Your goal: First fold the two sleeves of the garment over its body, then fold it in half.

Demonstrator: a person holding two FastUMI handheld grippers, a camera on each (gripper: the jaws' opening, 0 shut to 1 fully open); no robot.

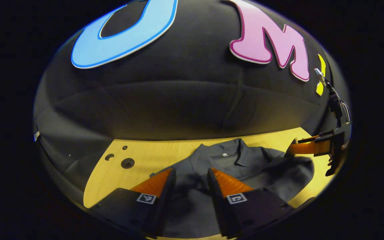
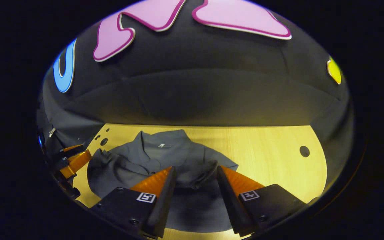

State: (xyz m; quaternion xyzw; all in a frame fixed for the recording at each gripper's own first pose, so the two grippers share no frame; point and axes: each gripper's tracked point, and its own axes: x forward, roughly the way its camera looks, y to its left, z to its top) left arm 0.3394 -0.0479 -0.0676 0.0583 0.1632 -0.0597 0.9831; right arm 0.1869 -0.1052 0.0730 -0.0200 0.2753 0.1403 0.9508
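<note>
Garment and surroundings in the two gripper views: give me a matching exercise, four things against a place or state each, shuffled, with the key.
Things:
1. garment
2. table
3. left tool
4. collar

Places or states:
A. open, fingers apart over the dark fabric
B. light wood with round holes
C. dark grey, lying rumpled on the table
D. at the far end of the garment, toward the booth wall

Pairs: 1-C, 2-B, 3-A, 4-D
</note>
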